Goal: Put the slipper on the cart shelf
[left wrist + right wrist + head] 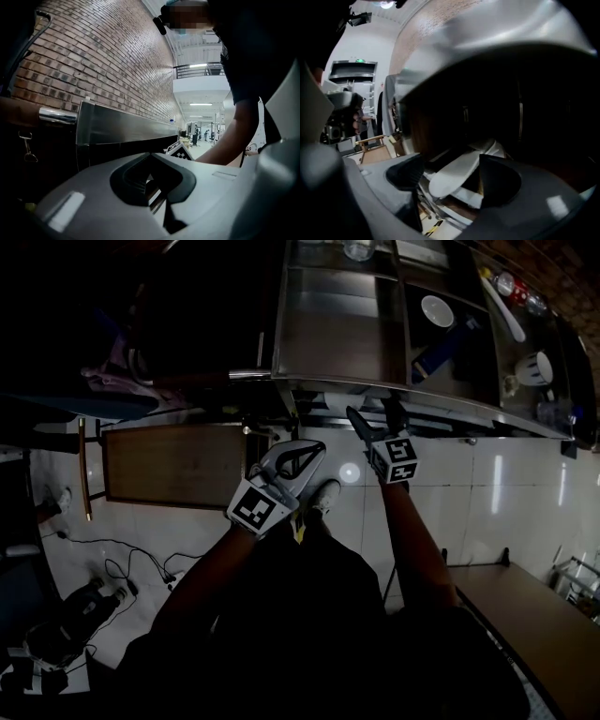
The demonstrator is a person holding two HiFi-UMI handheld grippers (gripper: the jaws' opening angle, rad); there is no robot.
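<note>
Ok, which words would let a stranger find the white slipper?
Start at the steel cart by the brick wall and look under its top to the lower shelf. The slipper lies there, ahead of the right gripper's open fingers; its pale oval shape stands out from the dark surroundings.

A white tiled floor (487,484) carries a wooden-topped table (173,465) at the left, with black cables (122,568) trailing over the tiles below it, and a second wooden table (525,606) stands at the lower right. Higher up in the head view lie a white bowl (437,310), a blue object (433,357) just below it, and a white mug (536,368) well to the right. A brick wall (108,61) runs along the left of the left gripper view, and a wooden chair (375,147) stands in the background of the right gripper view.
</note>
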